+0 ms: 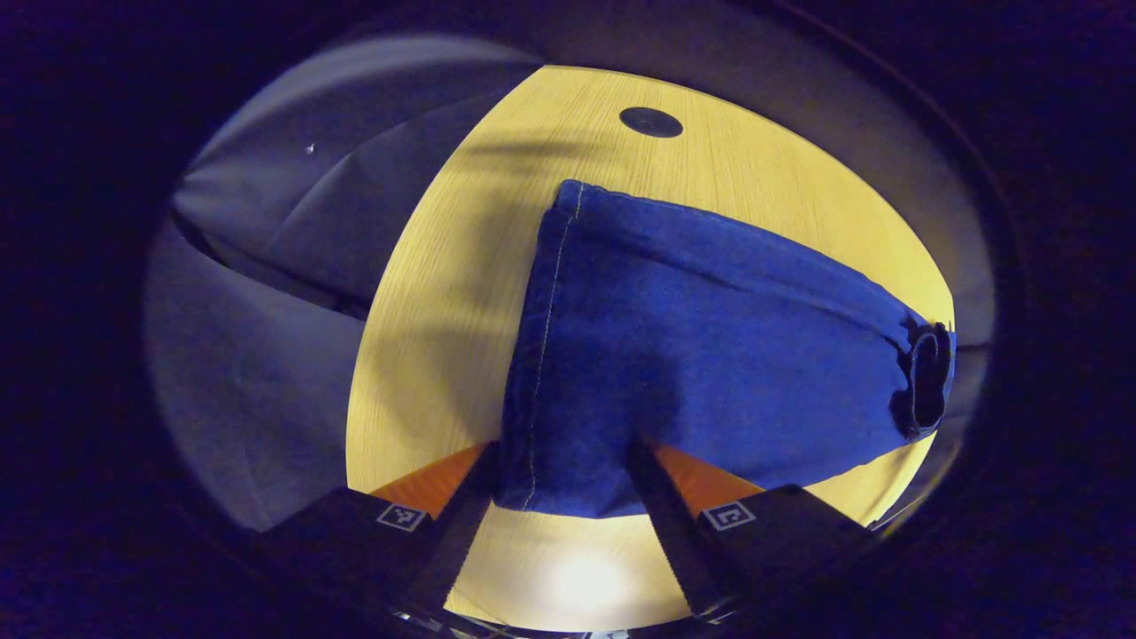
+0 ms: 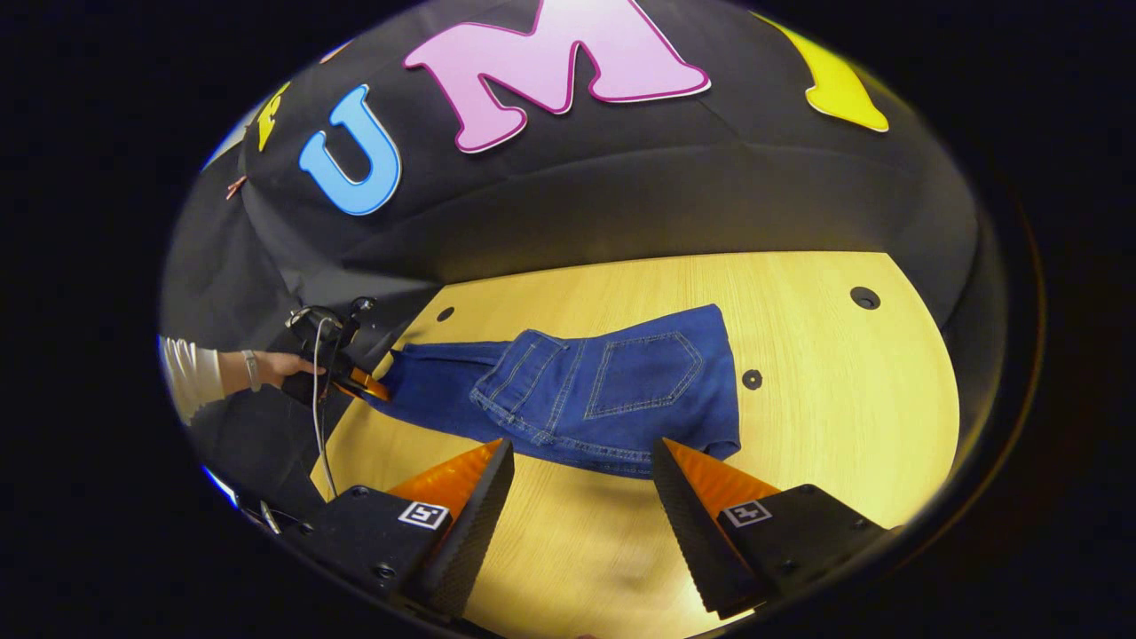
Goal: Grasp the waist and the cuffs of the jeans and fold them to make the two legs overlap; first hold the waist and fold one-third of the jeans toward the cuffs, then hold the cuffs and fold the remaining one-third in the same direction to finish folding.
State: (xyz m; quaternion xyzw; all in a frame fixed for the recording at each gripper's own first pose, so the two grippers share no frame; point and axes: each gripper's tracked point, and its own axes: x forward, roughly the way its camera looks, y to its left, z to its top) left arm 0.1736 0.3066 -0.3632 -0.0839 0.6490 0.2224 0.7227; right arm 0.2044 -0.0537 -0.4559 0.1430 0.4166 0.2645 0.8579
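In the right gripper view, the right gripper [image 2: 581, 497] is being held spread wide above the bare near part of the wooden table [image 2: 843, 426], nothing between its fingers. Just beyond the fingertips the jeans [image 2: 612, 390] are lying flat, already folded, with the waist part turned over onto the legs so that the back pocket and its pale stitching are facing up. The folded end is lying toward the middle of the table, and the leg end is stretching toward the table's left edge, where the left gripper [image 2: 359, 382] is being held by a hand [image 2: 284, 366] in a light sleeve, right at the cuffs.

In the left gripper view, the left gripper [image 1: 564, 479] is being held apart, its fingers standing on either side of the cuff end of the denim; whether the cloth is being pinched cannot be told. The dark blue fabric is running away from the fingers, a stitched seam along its left side and a rolled fold at its far right end.

Bare wood is being left open on all sides of the jeans, widest on the right and toward the far edge, where small dark round holes [image 2: 863, 297] are being shown. The black cloth wall [image 2: 621, 204] is hanging just behind the far edge.
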